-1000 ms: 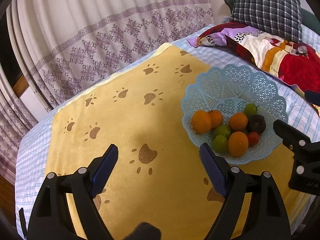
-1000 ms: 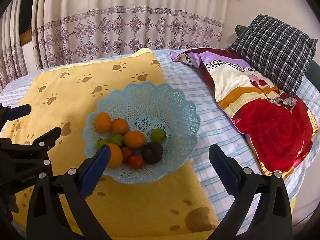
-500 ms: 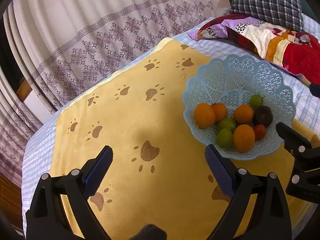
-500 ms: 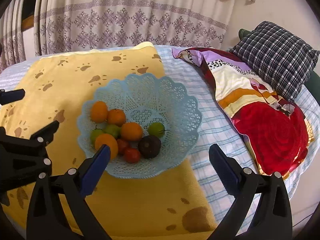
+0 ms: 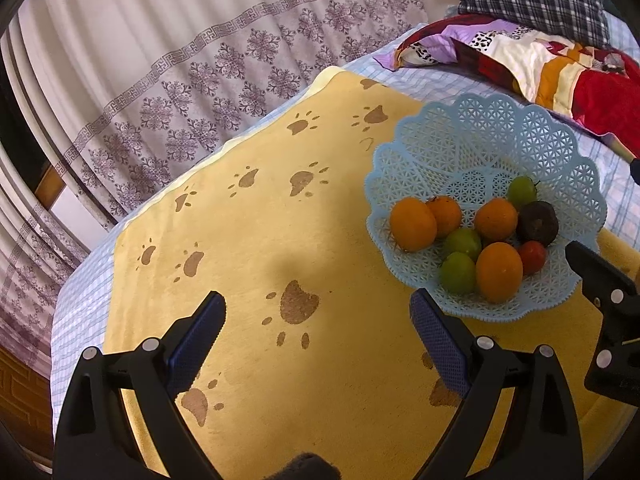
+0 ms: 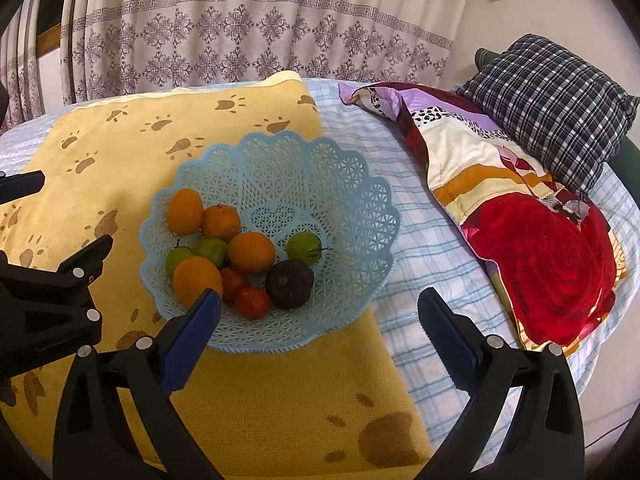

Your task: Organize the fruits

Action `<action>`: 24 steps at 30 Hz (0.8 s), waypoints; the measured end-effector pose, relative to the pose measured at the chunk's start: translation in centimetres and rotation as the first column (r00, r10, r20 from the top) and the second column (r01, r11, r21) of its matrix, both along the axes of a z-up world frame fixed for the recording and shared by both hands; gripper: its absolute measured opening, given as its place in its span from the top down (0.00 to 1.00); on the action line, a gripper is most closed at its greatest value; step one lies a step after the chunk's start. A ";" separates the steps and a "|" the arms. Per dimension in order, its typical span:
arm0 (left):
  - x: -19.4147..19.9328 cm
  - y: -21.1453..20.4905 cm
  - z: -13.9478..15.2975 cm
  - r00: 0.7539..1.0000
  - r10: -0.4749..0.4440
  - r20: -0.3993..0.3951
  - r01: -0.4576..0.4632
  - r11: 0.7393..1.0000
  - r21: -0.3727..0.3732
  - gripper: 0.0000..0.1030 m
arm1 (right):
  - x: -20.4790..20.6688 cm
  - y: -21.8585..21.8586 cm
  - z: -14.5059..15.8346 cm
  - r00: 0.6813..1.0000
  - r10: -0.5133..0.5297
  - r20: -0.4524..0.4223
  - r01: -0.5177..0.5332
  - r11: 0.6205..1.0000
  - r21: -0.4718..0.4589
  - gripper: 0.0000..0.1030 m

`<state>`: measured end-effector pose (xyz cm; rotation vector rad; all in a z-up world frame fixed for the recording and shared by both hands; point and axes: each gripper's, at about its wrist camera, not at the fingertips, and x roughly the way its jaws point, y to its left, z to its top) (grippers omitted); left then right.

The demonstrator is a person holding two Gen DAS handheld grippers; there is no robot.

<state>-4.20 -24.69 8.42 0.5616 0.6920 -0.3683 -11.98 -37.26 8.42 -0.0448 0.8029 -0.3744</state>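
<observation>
Both claws hang spread and empty, and the fruit-filled blue basket lies just ahead-left of the right gripper, nearer than the left gripper.

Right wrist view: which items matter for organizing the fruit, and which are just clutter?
Task items:
- blue lattice basket
- oranges
- green fruits
- red fruits
- dark purple fruit

Just lying about:
- yellow paw-print towel
- floral quilt
- plaid pillow
- curtain
</observation>
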 end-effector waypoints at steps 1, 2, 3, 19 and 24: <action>0.0 -0.1 0.0 1.000 -0.001 -0.001 0.001 1.000 0.000 0.10 | 0.0 0.0 0.0 1.000 -0.001 0.000 0.001 1.000 0.000 0.03; 0.0 -0.1 0.0 1.000 -0.002 -0.001 0.002 1.000 0.000 0.10 | 0.0 0.0 0.0 1.000 -0.001 0.000 0.001 1.000 0.000 0.03; 0.1 -0.1 0.0 1.000 -0.005 -0.002 0.005 1.000 -0.001 0.10 | 0.0 0.0 0.0 1.000 -0.001 0.000 0.001 1.000 0.001 0.03; 0.1 -0.7 -0.2 1.000 -0.021 -0.021 0.021 1.000 -0.013 0.10 | 0.0 -0.4 -0.2 1.000 -0.008 -0.003 0.008 1.000 0.005 0.03; 0.1 -0.8 -0.2 1.000 -0.023 -0.021 0.023 1.000 -0.013 0.10 | 0.0 -0.4 -0.3 1.000 -0.009 -0.002 0.009 1.000 0.006 0.03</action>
